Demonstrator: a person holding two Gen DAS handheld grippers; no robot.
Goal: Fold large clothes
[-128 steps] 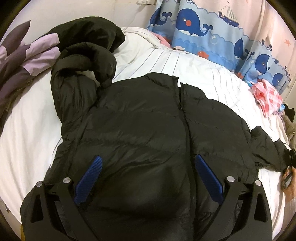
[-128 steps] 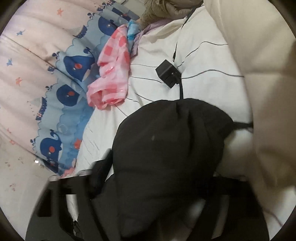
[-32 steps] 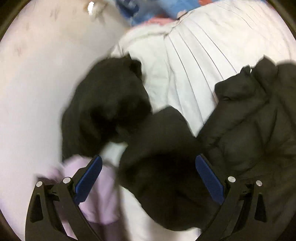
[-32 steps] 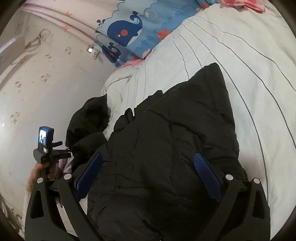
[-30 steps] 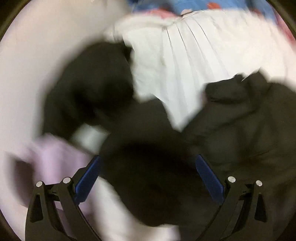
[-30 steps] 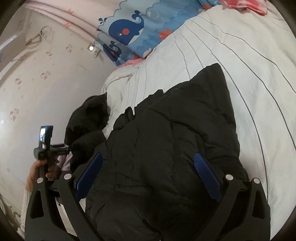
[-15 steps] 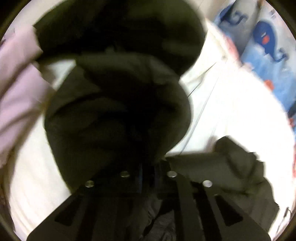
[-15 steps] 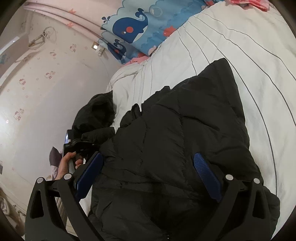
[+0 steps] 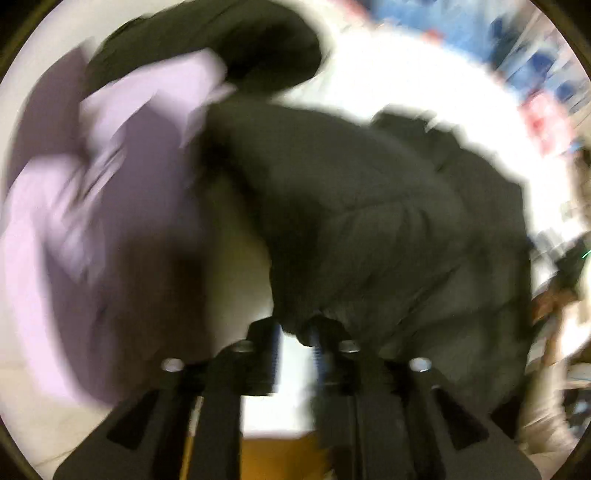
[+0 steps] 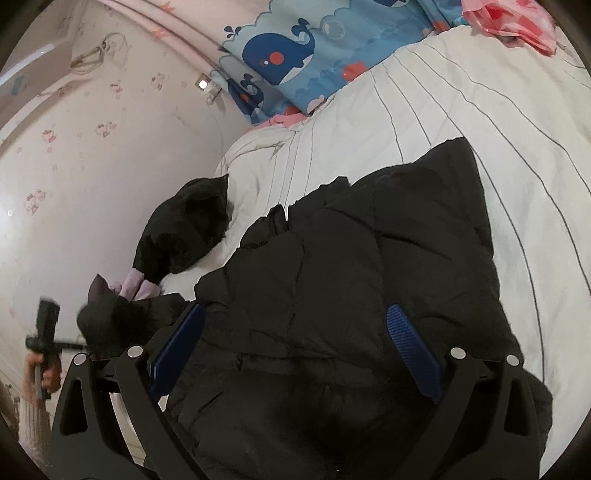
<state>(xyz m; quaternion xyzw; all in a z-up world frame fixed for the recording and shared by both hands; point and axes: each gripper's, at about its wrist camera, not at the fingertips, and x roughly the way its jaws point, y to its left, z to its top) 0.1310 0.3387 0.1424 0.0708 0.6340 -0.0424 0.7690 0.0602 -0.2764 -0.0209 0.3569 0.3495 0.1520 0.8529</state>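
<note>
A black puffer jacket (image 10: 332, 295) lies spread over a white bedspread (image 10: 461, 122) marked with thin dark lines. A second dark garment (image 10: 188, 225) sits bunched near the bed's edge by the wall, with a lilac cloth (image 10: 136, 288) just beside it.

The right claw (image 10: 295, 354) hovers over the jacket's body, its blue-padded fingers (image 10: 413, 350) spread wide with nothing pinched between them.

The left wrist view is heavily blurred. The left claw (image 9: 295, 343) has a narrow gap between its fingers, and its jaws have just been opening a little from a near-closed position. A bit of the jacket's sleeve (image 9: 306, 325) hangs at the fingertips, against the right-hand finger, with pale bedding showing through the gap; whether the pads press on the cloth cannot be told through the blur. The sleeve runs from there up into the jacket's quilted body. The lilac cloth (image 9: 92, 206) fills the left of this view.

In the right wrist view, the person's left hand (image 10: 40, 373) grips the handle of its tool at the lower left, with a dark bunch of sleeve (image 10: 110, 321) close beside it. A whale-print curtain (image 10: 295, 51) hangs past the bed and a pink checked cloth (image 10: 513, 18) lies at the far corner.
</note>
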